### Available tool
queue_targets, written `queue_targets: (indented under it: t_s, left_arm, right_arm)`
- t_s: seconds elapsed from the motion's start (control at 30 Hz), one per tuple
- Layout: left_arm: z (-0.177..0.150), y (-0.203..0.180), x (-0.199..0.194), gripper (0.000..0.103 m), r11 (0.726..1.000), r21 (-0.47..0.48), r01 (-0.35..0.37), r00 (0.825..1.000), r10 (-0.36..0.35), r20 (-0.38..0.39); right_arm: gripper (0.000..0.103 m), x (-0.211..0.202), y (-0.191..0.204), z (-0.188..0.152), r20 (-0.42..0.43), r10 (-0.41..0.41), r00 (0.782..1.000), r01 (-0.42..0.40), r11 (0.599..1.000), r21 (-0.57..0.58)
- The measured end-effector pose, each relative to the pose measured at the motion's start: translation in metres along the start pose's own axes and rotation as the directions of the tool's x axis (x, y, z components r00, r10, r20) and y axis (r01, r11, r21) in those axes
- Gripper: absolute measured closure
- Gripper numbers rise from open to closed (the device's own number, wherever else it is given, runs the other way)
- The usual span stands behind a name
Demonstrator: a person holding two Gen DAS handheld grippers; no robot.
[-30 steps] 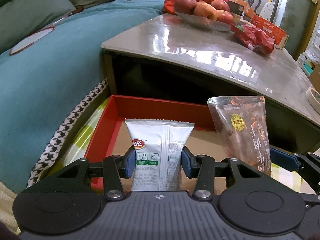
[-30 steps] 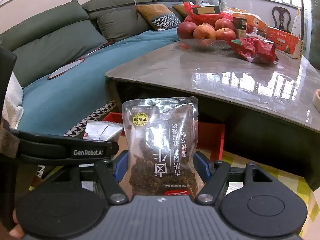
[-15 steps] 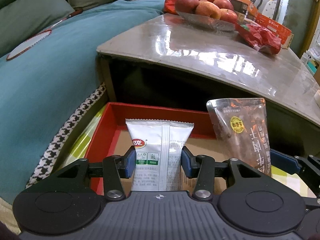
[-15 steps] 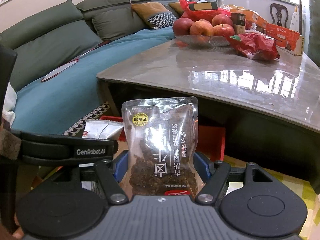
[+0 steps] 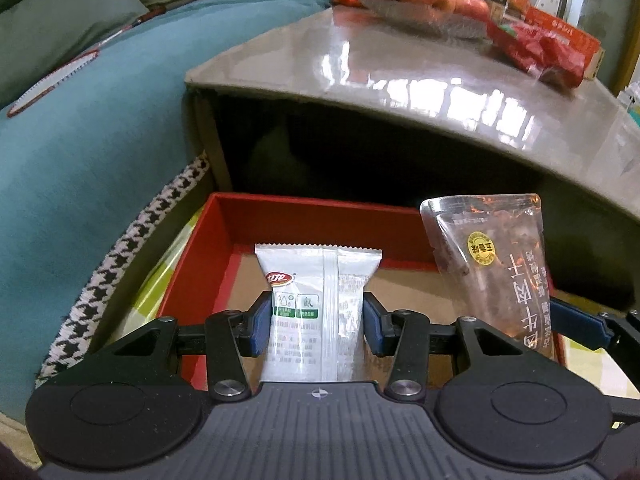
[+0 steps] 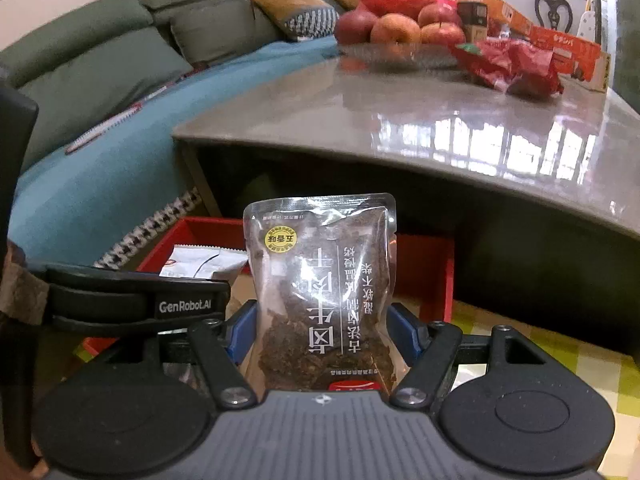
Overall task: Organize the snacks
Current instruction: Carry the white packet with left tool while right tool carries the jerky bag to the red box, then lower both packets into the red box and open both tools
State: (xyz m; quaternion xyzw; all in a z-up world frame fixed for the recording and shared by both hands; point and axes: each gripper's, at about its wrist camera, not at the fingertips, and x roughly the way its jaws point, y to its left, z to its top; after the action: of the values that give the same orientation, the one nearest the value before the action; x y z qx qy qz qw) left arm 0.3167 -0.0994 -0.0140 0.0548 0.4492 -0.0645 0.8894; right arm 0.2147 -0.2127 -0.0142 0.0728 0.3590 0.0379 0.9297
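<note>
A: Teal fabric covers the sofa [image 5: 80, 128] from nine to eleven o'clock in the left wrist view. What sits beside it?

B: The glossy grey table [image 5: 420, 80], running from twelve to three o'clock, with a bowl of apples [image 6: 396, 32] and a crumpled red bag [image 6: 508, 64] on its far end.

A: And lower down?

B: A red box [image 5: 304, 216] with a cardboard floor stands on the ground by the table's near edge, at the centre of the frame.

A: The snacks?

B: The brown jerky pouch [image 6: 320, 292] stands upright above the box, clamped by the right gripper [image 6: 320, 334] at six o'clock in its own view. The white snack packet [image 5: 318, 308] is smaller, also upright over the box floor, pinched by the left gripper [image 5: 316, 328].

A: How do the two lie?

B: Side by side, the pouch at three o'clock from the packet.
</note>
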Motion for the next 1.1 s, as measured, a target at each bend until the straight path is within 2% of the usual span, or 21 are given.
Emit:
queue_targets:
  t_s: [0.33,0.57,0.7,0.9,1.1]
  left_arm:
    - [-0.012,0.000,0.029,0.049,0.999,0.017,-0.041,0.997,0.042,-0.069]
    - [-0.015,0.004,0.042,0.048,0.998,0.011,-0.065,0.993,0.065,-0.096]
    - [-0.017,0.007,0.044,0.046,0.997,0.008,-0.080,0.991,0.081,-0.103]
    - [-0.017,0.011,0.041,0.032,0.995,0.012,-0.104,0.990,0.104,-0.091]
    - [-0.014,0.015,0.031,0.024,0.994,0.003,-0.107,0.992,0.107,-0.072]
  right_arm:
    - [0.028,0.034,-0.005,-0.015,-0.073,-0.023,0.997,0.023,1.000,0.002]
    - [0.028,0.043,0.004,-0.017,-0.059,-0.030,0.998,0.027,0.998,-0.051]
    - [0.023,0.046,0.009,-0.020,-0.053,-0.042,0.998,0.037,0.996,-0.082]
    - [0.013,0.047,0.008,-0.019,-0.043,-0.056,0.998,0.052,0.995,-0.088]
    - [0.012,0.049,0.010,-0.021,-0.037,-0.059,0.998,0.055,0.992,-0.112]
